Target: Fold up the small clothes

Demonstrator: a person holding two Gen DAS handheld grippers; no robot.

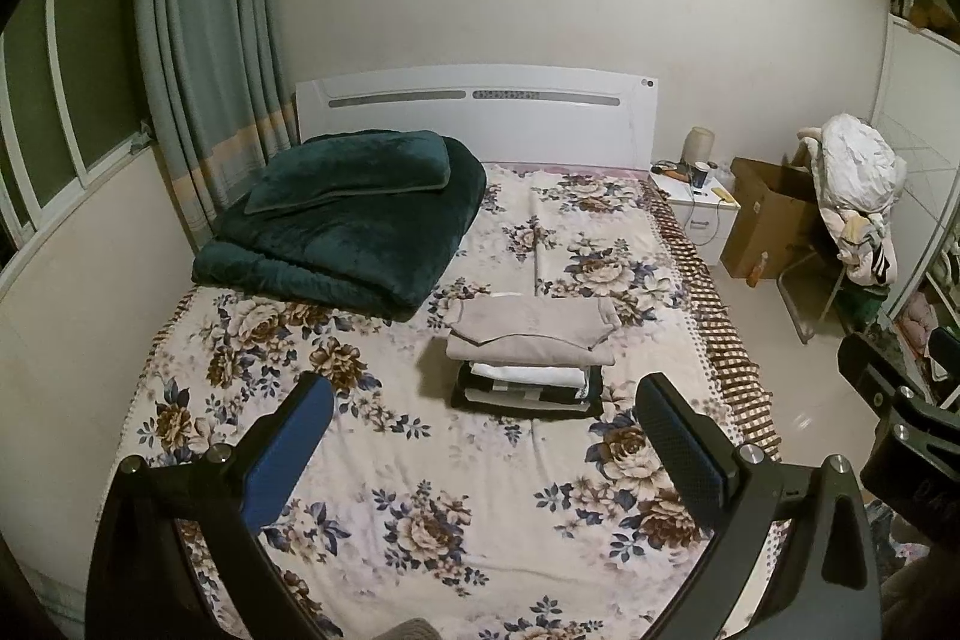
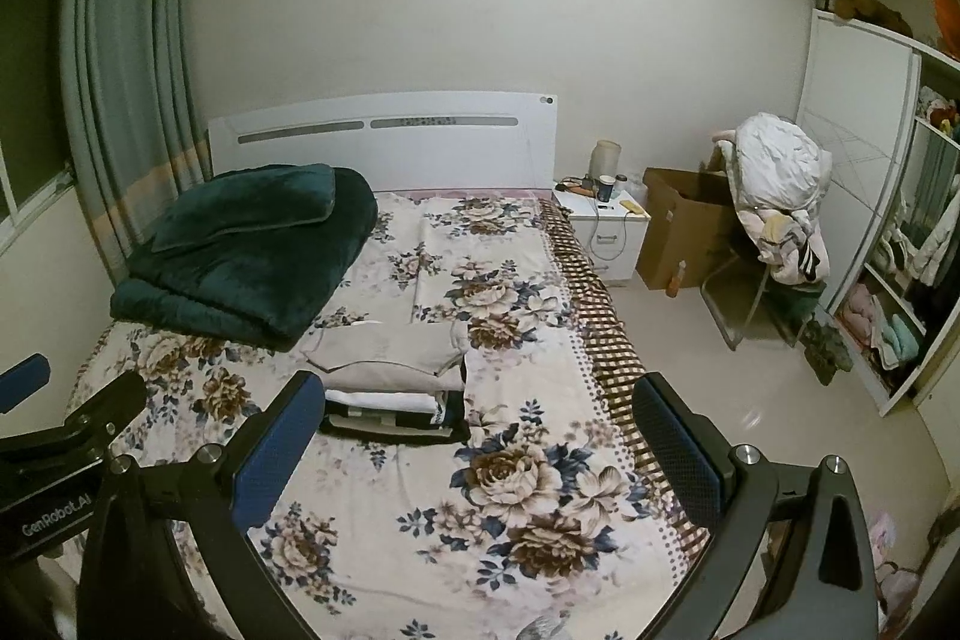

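While each gripper (image 1: 486, 436) (image 2: 474, 439) gapes empty, the beige top garment (image 1: 528, 331) hides the stack (image 1: 528, 388) beneath.

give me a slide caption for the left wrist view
Open left gripper above floral bed, facing stack of folded clothes.

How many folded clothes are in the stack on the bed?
3 that I can tell apart: a beige garment on top, a white one under it, and a dark one at the bottom. Thinner pieces may be hidden between these layers.
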